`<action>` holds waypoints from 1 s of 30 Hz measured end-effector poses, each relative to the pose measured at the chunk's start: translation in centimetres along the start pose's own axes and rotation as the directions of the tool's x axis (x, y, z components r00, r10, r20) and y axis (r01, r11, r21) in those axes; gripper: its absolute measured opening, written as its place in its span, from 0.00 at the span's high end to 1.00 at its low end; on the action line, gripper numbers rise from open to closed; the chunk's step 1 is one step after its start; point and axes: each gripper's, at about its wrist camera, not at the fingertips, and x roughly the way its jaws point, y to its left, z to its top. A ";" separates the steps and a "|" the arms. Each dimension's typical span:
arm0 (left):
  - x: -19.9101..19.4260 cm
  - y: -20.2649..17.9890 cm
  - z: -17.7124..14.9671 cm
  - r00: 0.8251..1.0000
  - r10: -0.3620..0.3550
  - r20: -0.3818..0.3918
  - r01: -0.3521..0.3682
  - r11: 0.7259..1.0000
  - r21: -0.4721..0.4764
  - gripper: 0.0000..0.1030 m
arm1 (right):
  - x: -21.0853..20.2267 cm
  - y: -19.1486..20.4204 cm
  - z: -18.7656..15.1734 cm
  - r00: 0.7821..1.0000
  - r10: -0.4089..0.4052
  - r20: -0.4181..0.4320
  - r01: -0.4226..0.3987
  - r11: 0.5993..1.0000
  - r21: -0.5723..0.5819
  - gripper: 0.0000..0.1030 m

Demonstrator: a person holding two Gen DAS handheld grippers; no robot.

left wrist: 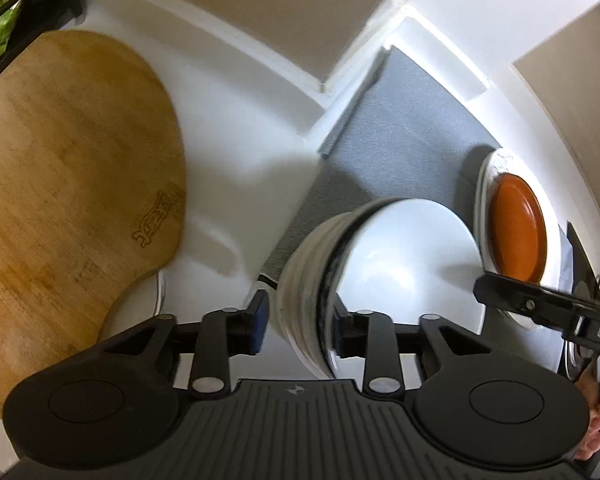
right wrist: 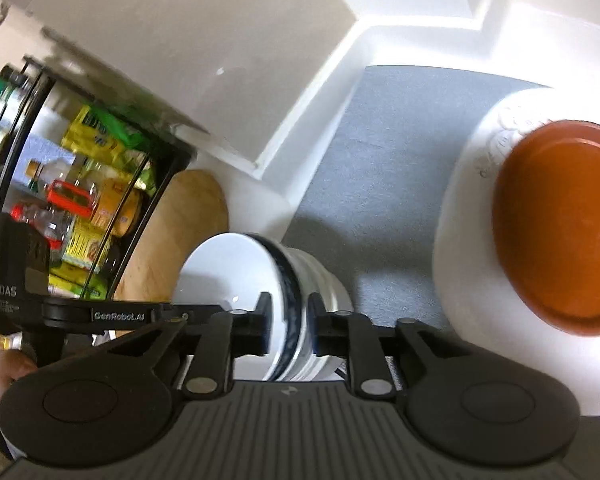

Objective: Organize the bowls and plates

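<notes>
Left gripper (left wrist: pixel 300 326): fingers spread on either side of the wall of the ribbed bowl; a gap shows between the left pad and the bowl's outer side, so the jaws stand apart rather than clamped.
Right gripper (right wrist: pixel 288 326): its two pads sit on opposite faces of the same bowl's rim, one inside and one outside, close against it; whether they actually press on the rim cannot be told.
White ribbed bowl (left wrist: pixel 380 264): tilted, with a dark blue band at the rim and a plain white interior; it sits at the near edge of the grey mat, between the two grippers.
Grey mat (left wrist: pixel 400 120): lies on the white counter in a recessed corner, under the crockery.
White plate (right wrist: pixel 468 216): rests on the mat, to the right of the ribbed bowl, embossed pattern along its rim.
Orange bowl (right wrist: pixel 560 224): sits on the white plate.
Wooden board (left wrist: pixel 68 200): rounded, lies flat on the counter left of the mat.
Black rack (right wrist: pixel 80 208): stands beyond the board, holding bottles and yellow and green packets.
</notes>
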 end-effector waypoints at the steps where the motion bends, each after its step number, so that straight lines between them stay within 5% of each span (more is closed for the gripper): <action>1: 0.2 0.1 0.0 1.000 -0.003 -0.003 0.003 1.000 -0.005 0.62 | 0.1 -0.5 -0.1 1.000 0.004 -0.001 -0.004 1.000 0.020 0.63; 4: 0.9 0.7 0.1 0.999 -0.039 -0.012 0.038 0.999 -0.025 0.58 | 0.9 -1.7 -0.6 0.999 0.037 -0.007 -0.036 0.996 0.083 0.57; 9: 3.5 2.9 0.0 0.980 -0.181 -0.078 0.170 0.977 -0.132 0.34 | 3.2 -4.4 -2.2 0.990 0.139 -0.018 -0.130 0.961 0.243 0.47; 13: 4.6 4.5 -0.5 0.948 -0.306 -0.085 0.279 0.931 -0.234 0.39 | 4.7 -5.8 -3.9 0.979 0.205 0.015 -0.197 0.915 0.353 0.37; 21: 2.4 3.4 -1.5 0.971 -0.231 -0.053 0.222 0.964 -0.147 0.59 | 3.4 -5.5 -4.2 0.973 0.225 0.042 -0.227 0.920 0.319 0.53; 25: 1.2 1.0 -2.1 0.991 -0.134 -0.020 0.133 0.990 -0.049 0.60 | 3.0 -5.0 -4.2 0.975 0.217 0.055 -0.223 0.925 0.308 0.54; 30: 0.9 0.3 -2.4 0.991 -0.132 -0.017 0.131 0.990 -0.049 0.60 | 1.9 -5.1 -4.4 0.975 0.207 0.076 -0.220 0.927 0.305 0.54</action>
